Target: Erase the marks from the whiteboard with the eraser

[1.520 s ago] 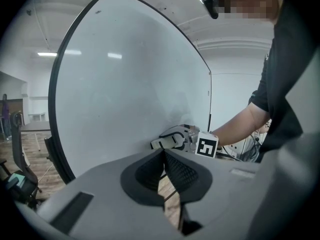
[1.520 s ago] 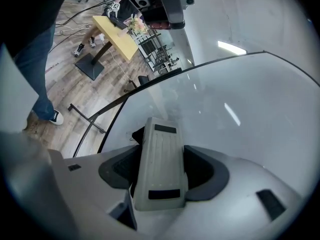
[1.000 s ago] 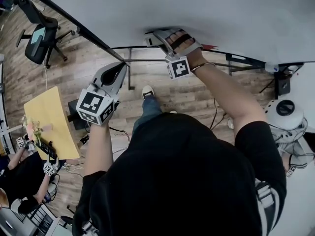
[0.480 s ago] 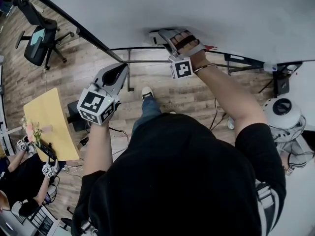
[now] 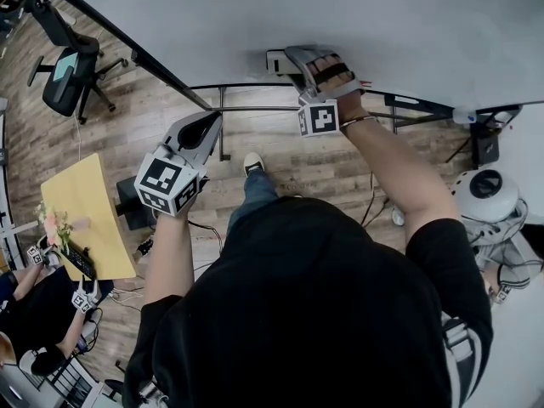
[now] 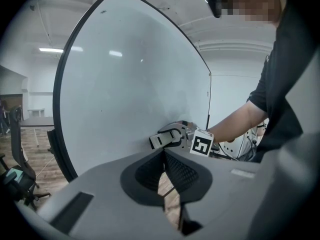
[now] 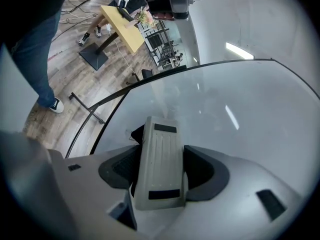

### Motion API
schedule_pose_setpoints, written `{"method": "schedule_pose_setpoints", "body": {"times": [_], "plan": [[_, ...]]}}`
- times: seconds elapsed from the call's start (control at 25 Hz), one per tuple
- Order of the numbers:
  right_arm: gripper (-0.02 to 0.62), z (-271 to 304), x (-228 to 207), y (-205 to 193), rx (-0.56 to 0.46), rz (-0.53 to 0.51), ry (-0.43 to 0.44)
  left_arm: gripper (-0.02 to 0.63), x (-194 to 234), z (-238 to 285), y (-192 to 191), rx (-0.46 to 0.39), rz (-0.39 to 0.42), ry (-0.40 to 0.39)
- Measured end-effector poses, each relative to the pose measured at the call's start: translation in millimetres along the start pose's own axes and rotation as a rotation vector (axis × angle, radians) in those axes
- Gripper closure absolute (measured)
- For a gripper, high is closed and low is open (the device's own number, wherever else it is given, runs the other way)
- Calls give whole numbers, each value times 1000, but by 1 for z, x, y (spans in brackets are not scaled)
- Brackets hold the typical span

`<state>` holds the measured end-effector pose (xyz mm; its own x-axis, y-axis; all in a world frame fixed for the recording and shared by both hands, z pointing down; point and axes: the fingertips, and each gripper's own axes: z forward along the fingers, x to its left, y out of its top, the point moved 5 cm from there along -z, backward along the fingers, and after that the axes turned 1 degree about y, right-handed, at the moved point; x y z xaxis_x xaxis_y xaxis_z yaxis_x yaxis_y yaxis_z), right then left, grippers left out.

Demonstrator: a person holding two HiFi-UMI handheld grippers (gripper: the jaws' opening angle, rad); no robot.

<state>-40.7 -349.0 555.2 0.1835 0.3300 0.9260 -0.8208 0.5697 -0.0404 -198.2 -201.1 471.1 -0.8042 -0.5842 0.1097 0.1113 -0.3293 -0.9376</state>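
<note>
The big whiteboard (image 5: 357, 15) fills the top of the head view, its black lower frame running across the picture. My right gripper (image 5: 299, 62) is shut on the grey eraser (image 5: 282, 61) and presses it flat against the board near the bottom edge. In the right gripper view the eraser (image 7: 159, 161) lies between the jaws on the board (image 7: 240, 114); faint smears show above it. My left gripper (image 5: 202, 132) hangs off the board's lower left corner, shut with nothing in it. From the left gripper view I see the eraser (image 6: 165, 137) held against the board (image 6: 125, 94).
Below the board lies a wooden floor with the stand's metal legs (image 5: 223, 117). An office chair (image 5: 64, 66) is at the far left, a yellow table (image 5: 85, 215) with a seated person by it at lower left, and a round white device (image 5: 489, 195) at right.
My right gripper has slid the eraser to the right and a little down along the board's lower edge. The left gripper has stayed nearly still.
</note>
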Motion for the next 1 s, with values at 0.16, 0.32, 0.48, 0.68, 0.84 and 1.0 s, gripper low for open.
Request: {"method": "schedule_pose_setpoints", "body": {"times": [0.16,0.32,0.48,0.68,0.84,1.0], "plan": [[334,-8,-5,-11,17,20,-12,595,-4,3,2,0,4,-7],[334,-18,-8,-25,36,38,-27,595,-11,9,4,3,10,-18],[334,-24,-8,-39,54,53,-36,595,-15,16,5,6,14,-27],[334,-34,-11,-51,78,74,-39,595,-19,19,8,7,19,-37],[334,-40,-10,-61,92,91,-42,595,-22,21,9,10,22,-41],[334,-41,-10,-65,103,98,-44,595,-18,19,7,10,19,-42]]}}
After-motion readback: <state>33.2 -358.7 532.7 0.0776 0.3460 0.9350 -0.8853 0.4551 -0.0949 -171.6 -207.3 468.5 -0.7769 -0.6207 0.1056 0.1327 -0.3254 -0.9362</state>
